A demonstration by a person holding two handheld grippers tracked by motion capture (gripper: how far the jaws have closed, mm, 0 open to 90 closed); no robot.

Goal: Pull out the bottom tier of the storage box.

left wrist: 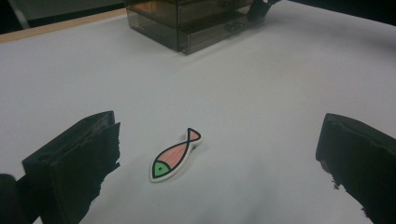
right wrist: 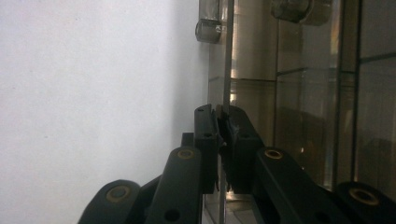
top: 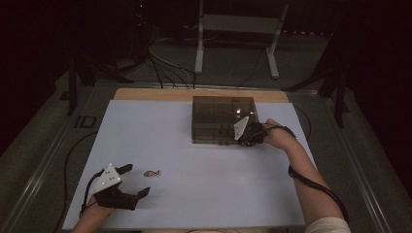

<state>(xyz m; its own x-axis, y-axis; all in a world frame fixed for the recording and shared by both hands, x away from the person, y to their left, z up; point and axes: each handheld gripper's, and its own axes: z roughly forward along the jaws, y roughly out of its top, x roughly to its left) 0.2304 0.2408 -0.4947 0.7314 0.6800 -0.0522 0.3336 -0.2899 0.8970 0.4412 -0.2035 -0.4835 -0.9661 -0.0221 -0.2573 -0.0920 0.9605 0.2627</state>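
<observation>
- Right gripper point(right wrist: 219, 140), at the smoky plastic drawer box's point(top: 218, 116) front corner, pinches its thin clear edge.
- Left gripper point(left wrist: 217, 158), well apart from the box, has jaws spread around the fish clip point(left wrist: 175, 156).

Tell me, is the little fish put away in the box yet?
Not yet. The fish lies on the white table, between the open jaws of the left gripper, untouched. The right gripper is shut on a thin front panel of the smoky drawer box. Probably next: pull that drawer open, then pick up the fish and put it inside.
</observation>
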